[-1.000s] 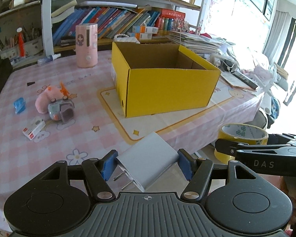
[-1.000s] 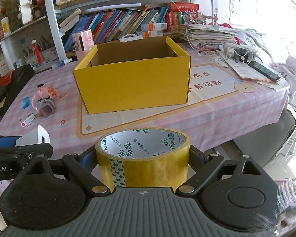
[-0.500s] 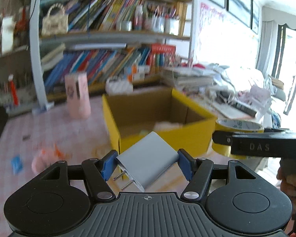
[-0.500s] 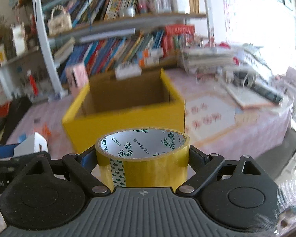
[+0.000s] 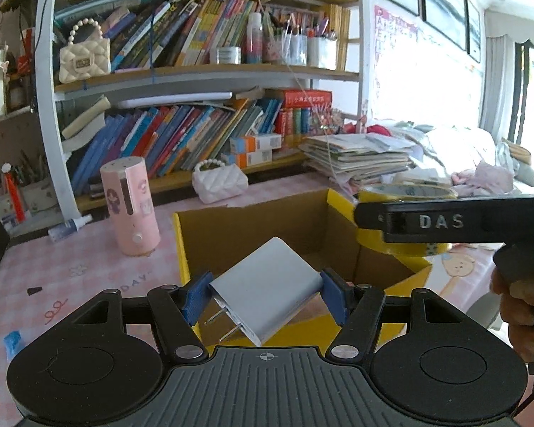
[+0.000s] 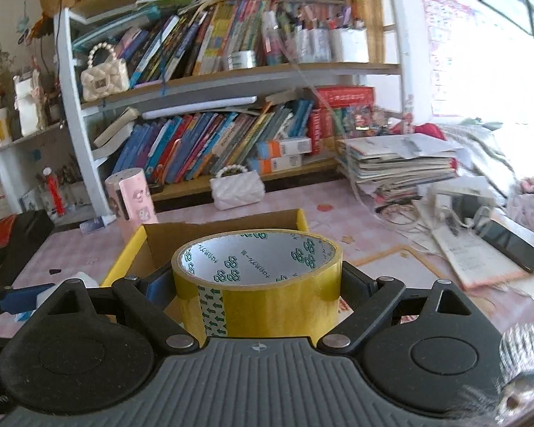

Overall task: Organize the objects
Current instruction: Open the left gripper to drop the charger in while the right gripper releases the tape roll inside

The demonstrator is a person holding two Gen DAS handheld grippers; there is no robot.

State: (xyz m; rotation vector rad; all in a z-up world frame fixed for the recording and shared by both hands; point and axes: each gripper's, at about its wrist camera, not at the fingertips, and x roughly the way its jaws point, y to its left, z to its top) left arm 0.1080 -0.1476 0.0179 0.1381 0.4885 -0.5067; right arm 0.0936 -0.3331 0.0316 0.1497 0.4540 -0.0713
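Observation:
My left gripper is shut on a grey plug-in charger, its two prongs pointing back at me, held above the near wall of the open yellow cardboard box. My right gripper is shut on a yellow tape roll, held over the same box. The right gripper and its tape roll also show in the left wrist view, over the box's right wall. The left gripper's blue pad and the charger show at the left edge of the right wrist view.
A pink cylinder and a white quilted purse stand on the pink checked tablecloth behind the box. A bookshelf lines the back. Stacked papers, cables and a black phone lie to the right.
Both grippers have moved up and forward from the table's front edge to above the yellow box, each still holding its object.

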